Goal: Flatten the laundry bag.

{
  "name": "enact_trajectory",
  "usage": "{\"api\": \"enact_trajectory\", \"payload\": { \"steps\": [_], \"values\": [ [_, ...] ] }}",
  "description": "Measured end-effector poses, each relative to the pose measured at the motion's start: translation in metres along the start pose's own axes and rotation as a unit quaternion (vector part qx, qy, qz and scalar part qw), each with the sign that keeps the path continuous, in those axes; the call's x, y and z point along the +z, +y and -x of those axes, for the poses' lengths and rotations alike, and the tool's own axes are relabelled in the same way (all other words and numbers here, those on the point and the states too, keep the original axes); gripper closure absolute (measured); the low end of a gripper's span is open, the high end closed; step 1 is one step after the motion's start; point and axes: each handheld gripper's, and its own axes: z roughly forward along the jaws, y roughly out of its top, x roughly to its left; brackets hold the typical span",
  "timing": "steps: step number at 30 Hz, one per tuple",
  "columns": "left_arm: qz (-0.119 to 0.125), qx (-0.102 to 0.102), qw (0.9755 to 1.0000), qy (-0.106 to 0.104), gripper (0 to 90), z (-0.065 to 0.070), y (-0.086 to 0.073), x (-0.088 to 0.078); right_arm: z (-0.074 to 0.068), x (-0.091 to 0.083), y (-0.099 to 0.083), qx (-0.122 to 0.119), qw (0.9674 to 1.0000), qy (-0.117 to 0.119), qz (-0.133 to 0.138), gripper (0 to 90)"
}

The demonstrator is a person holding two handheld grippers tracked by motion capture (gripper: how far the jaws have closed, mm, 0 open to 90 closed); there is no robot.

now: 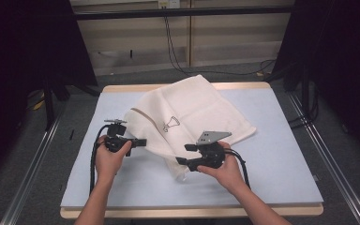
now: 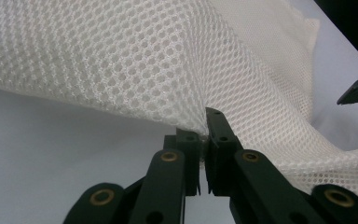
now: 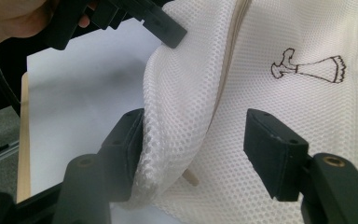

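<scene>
A white mesh bag with a small black drawing lies rumpled on the pale blue table cover. My left gripper is at the bag's left edge and is shut on it. In the left gripper view the jaws pinch the mesh at its lower fold, where the gripper meets it. My right gripper is at the bag's near corner and stands open. In the right gripper view, a raised fold of mesh lies between the jaws of this gripper and touches the left jaw. A beige zip strip runs up the bag.
The wooden table edge runs along the front. Black stands and dark curtains flank the table. Cables hang at the back wall. Bare blue cover lies at the right and front. The left gripper's jaw sits at the top of the right gripper view.
</scene>
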Motion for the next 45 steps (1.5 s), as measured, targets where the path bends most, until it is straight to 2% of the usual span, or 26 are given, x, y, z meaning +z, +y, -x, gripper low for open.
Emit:
{"api": "enact_trajectory", "payload": {
  "steps": [2, 4, 5, 6, 9, 10, 11, 13, 14, 15, 17, 19, 21, 23, 27, 30, 32, 34, 36, 38, 39, 40, 41, 42, 45],
  "values": [
    [-0.008, 0.005, 0.9999, 0.012, 86.1, 0.000, 0.000, 0.001, -0.002, 0.000, 0.000, -0.001, 1.0000, 0.004, -0.001, 37.8],
    [-0.021, 0.009, 0.9991, 0.036, 86.3, -0.002, -0.001, 0.001, -0.005, 0.000, 0.002, -0.008, 0.9999, 0.006, -0.003, 38.4],
    [-0.022, 0.000, 0.9988, 0.043, 86.6, -0.005, -0.002, 0.001, -0.005, -0.001, 0.002, -0.015, 0.9998, 0.009, -0.004, 38.7],
    [-0.024, -0.003, 0.9990, 0.038, 86.7, -0.008, -0.003, 0.000, -0.006, -0.002, 0.002, -0.012, 0.9998, 0.014, -0.005, 38.6],
    [-0.024, -0.011, 0.9987, 0.045, 86.8, -0.012, -0.005, -0.002, -0.004, -0.005, 0.001, -0.017, 0.9997, 0.013, -0.010, 39.0],
    [-0.024, -0.012, 0.9988, 0.041, 86.7, -0.014, -0.005, -0.004, -0.002, -0.006, -0.001, -0.013, 0.9998, 0.012, -0.009, 39.0],
    [-0.024, -0.011, 0.9986, 0.046, 86.7, -0.014, -0.005, -0.004, 0.001, -0.007, -0.003, -0.003, 0.9999, 0.015, -0.007, 38.9],
    [-0.030, 0.003, 0.9960, 0.084, 87.0, -0.014, -0.005, -0.007, 0.005, -0.008, -0.006, 0.000, 0.9998, 0.015, -0.013, 40.1],
    [-0.026, -0.002, 0.9958, 0.087, 87.1, -0.016, -0.005, -0.007, 0.006, -0.010, -0.008, -0.004, 0.9998, 0.009, -0.018, 40.2],
    [-0.025, -0.009, 0.9969, 0.074, 87.1, -0.020, -0.006, -0.009, 0.008, -0.011, -0.009, -0.004, 0.9997, 0.011, -0.019, 40.1],
    [-0.023, -0.018, 0.9976, 0.063, 87.1, -0.023, -0.008, -0.010, 0.010, -0.014, -0.012, -0.002, 0.9997, 0.006, -0.022, 39.7],
    [-0.020, -0.016, 0.9976, 0.064, 87.1, -0.022, -0.008, -0.010, 0.014, -0.014, -0.015, -0.012, 0.9989, -0.021, -0.039, 39.9],
    [-0.018, -0.014, 0.9975, 0.067, 87.0, -0.019, -0.007, -0.010, 0.020, -0.013, -0.019, -0.011, 0.9978, -0.039, -0.052, 40.0],
    [-0.017, -0.016, 0.9977, 0.063, 87.0, -0.019, -0.007, -0.011, 0.026, -0.009, -0.024, -0.014, 0.9952, -0.063, -0.073, 40.2],
    [-0.017, -0.019, 0.9978, 0.061, 87.0, -0.020, -0.008, -0.013, 0.034, -0.002, -0.033, -0.016, 0.9919, -0.082, -0.096, 43.2],
    [-0.017, -0.017, 0.9979, 0.061, 87.0, -0.020, -0.009, -0.013, 0.034, 0.005, -0.036, -0.023, 0.9895, -0.096, -0.106, 45.5],
    [-0.019, -0.017, 0.9979, 0.060, 87.0, -0.020, -0.009, -0.014, 0.033, 0.008, -0.036, -0.031, 0.9878, -0.106, -0.110, 51.3],
    [-0.019, -0.016, 0.9979, 0.060, 87.0, -0.019, -0.009, -0.014, 0.032, 0.009, -0.035, -0.026, 0.9879, -0.106, -0.110, 62.1],
    [-0.020, -0.015, 0.9979, 0.060, 87.0, -0.018, -0.009, -0.014, 0.031, 0.011, -0.034, -0.031, 0.9879, -0.103, -0.112, 70.9],
    [-0.019, -0.011, 0.9979, 0.061, 87.0, -0.016, -0.009, -0.013, 0.032, 0.012, -0.033, -0.032, 0.9881, -0.100, -0.113, 73.6],
    [-0.019, -0.012, 0.9981, 0.058, 86.9, -0.015, -0.009, -0.013, 0.031, 0.012, -0.032, -0.030, 0.9872, -0.102, -0.119, 76.3],
    [-0.017, -0.011, 0.9981, 0.058, 87.0, -0.014, -0.009, -0.013, 0.031, 0.013, -0.031, -0.029, 0.9870, -0.102, -0.121, 86.2],
    [-0.012, -0.014, 0.9981, 0.058, 87.0, -0.013, -0.009, -0.012, 0.031, 0.012, -0.031, -0.034, 0.9874, -0.097, -0.121, 88.5],
    [-0.014, -0.012, 0.9981, 0.058, 87.0, -0.013, -0.009, -0.012, 0.031, 0.013, -0.031, -0.033, 0.9870, -0.102, -0.120, 90.0],
    [-0.018, -0.010, 0.9982, 0.056, 87.0, -0.013, -0.010, -0.014, 0.034, 0.012, -0.031, -0.021, 0.9879, -0.098, -0.118, 90.0]
  ]
}}
